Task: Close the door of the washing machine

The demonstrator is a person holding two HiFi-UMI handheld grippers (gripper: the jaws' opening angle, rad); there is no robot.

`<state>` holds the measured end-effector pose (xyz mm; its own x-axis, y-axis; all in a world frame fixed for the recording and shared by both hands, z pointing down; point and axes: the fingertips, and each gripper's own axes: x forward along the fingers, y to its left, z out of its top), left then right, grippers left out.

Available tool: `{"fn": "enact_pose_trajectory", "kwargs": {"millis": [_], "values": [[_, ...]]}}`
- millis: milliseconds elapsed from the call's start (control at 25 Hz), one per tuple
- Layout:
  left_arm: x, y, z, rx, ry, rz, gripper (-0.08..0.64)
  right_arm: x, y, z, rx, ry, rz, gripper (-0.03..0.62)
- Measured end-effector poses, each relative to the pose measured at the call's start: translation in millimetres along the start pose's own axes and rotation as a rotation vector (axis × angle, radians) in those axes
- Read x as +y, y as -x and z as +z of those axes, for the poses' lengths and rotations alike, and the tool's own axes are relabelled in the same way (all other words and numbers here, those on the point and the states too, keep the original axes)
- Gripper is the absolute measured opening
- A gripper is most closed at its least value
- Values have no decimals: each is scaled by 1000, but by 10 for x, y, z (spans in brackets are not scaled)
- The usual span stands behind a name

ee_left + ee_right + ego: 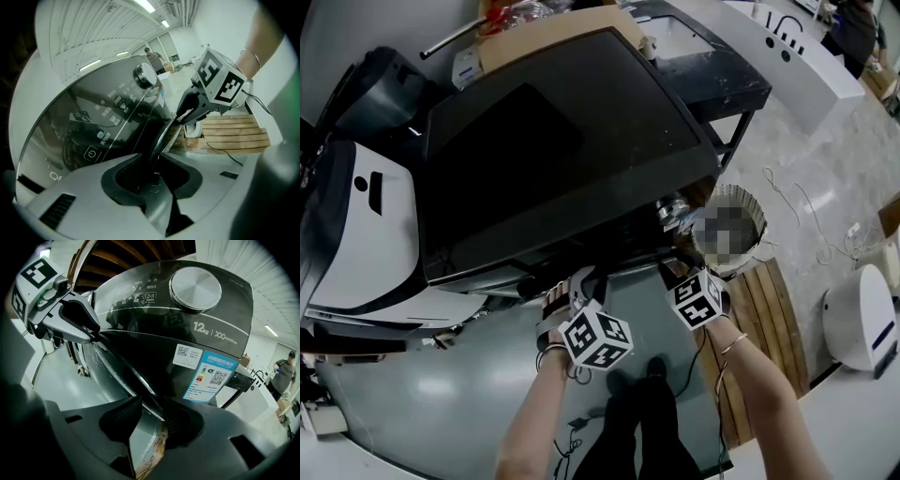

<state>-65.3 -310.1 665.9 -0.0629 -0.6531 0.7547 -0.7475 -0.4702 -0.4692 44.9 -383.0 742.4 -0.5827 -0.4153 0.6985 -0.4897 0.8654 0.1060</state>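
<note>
The washing machine's dark glass lid stands partly raised, its near edge towards me. My left gripper holds that edge left of centre; in the left gripper view the thin lid edge runs down between the jaws of the left gripper, which press on it. My right gripper holds the same edge further right. The right gripper view has the lid passing between the dark pads of the right gripper. The control panel's silver knob sits above. Each gripper sees the other: right gripper, left gripper.
A white appliance stands left of the washer. A round ribbed bin and a wooden slatted platform lie to the right, with cables on the floor and a white rounded device. A person stands far off.
</note>
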Motion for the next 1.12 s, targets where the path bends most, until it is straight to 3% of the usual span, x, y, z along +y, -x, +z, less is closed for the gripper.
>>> {"fn": "enact_pose_trajectory", "kwargs": {"millis": [760,1120], "values": [[78,-111,0,4,44,-9,157,-62,-122,38,19,-5,40,156],[52,-44,9,18,28,15,156,-69,-29,7,33,-46,24,155]]}}
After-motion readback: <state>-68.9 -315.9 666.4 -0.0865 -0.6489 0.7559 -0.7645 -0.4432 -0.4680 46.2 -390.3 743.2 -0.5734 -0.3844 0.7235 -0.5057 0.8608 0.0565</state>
